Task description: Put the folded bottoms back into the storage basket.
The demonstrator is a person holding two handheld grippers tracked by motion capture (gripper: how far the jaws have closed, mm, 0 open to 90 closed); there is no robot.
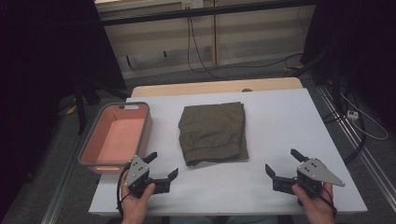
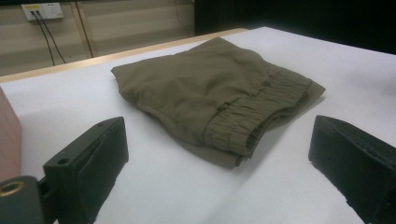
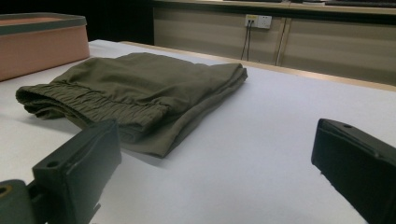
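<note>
Nearest to me, both hands rest low at the near edge of the counter (image 1: 280, 121). The left hand-held gripper (image 1: 163, 165) has its jaws spread wide with nothing between them, and the right hand-held gripper (image 1: 282, 164) is spread just as wide and just as empty. Each one points inward, toward the middle.

Just ahead of them and between the two lies the folded olive shorts (image 1: 214, 132), flat on the white cover and touching neither gripper. Its elastic waistband (image 2: 252, 119) faces the near side, closest to the jaws.

Beyond the left hand-held gripper, off to its outer side, sits the pink bin (image 1: 95, 149), open-topped and empty as far as I can see, apart from the shorts.

Now, the risk from here, as I judge it: the fold is loose and layered. If a jaw bites only the top layer at the waistband, the bundle could open up and drape as it lifts. If the two sides come in unevenly, the cloth may drag and bunch on the cover. And a trailing edge could catch the bin's rim on the way over.
</note>
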